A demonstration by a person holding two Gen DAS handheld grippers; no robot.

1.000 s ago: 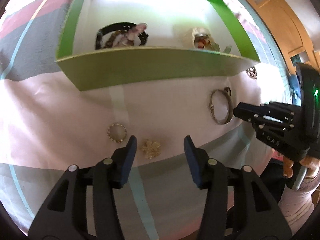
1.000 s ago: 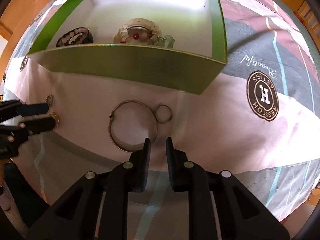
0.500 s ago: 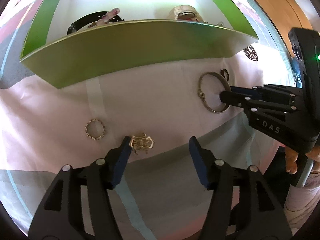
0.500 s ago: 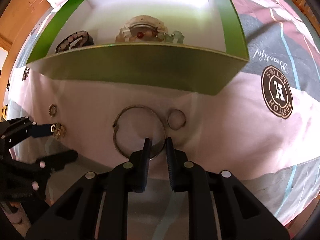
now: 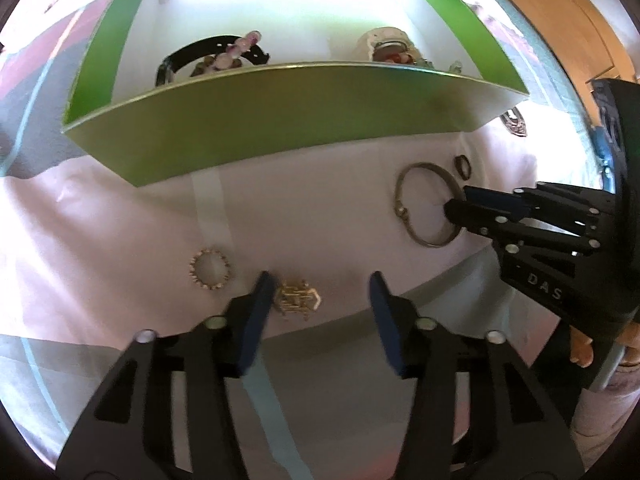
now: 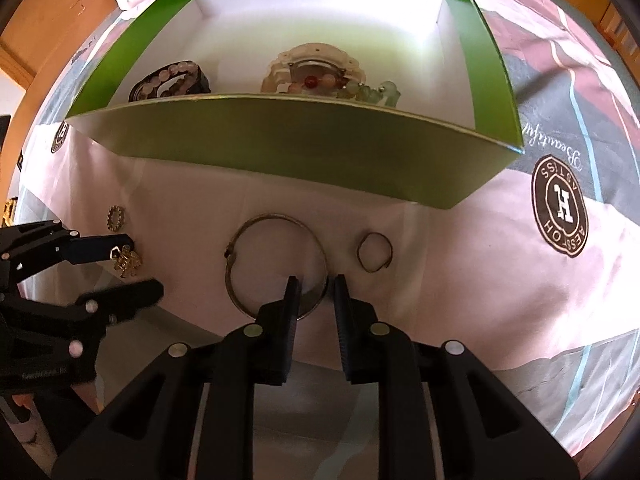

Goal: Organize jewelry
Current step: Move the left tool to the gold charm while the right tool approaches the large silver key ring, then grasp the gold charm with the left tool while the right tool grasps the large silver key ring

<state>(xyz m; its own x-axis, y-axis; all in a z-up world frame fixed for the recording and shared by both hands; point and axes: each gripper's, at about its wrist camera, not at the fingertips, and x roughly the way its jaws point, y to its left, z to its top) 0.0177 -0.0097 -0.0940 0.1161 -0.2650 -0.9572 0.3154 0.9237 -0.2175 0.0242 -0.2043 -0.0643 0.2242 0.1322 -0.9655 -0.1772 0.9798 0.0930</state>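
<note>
On the pink cloth in front of the green box (image 5: 280,120) (image 6: 300,140) lies a gold brooch (image 5: 298,300) (image 6: 128,262). My left gripper (image 5: 320,300) (image 6: 136,268) straddles it with jaws closing. The brooch rests against the left pad, and the right pad is clear of it. A gold studded ring (image 5: 194,270) (image 6: 110,216) lies just left of it. My right gripper (image 6: 316,292) (image 5: 456,202) stands narrowly open over the near right rim of a thin metal bangle (image 6: 276,218) (image 5: 400,196), with the wire between its fingers. A small ring (image 6: 360,254) (image 5: 456,166) lies right of the bangle.
Inside the box are a black bracelet with pink beads (image 5: 216,54) (image 6: 168,80) and a pale round piece with coloured beads (image 5: 390,46) (image 6: 316,68). The box's tall near wall stands just beyond the loose pieces. A round brown logo (image 6: 560,208) marks the cloth at right.
My left gripper spread wider, then narrowed, and came closer to the cloth. The brooch tipped over and now sits against the left pad. The right gripper has barely moved over the bangle.
</note>
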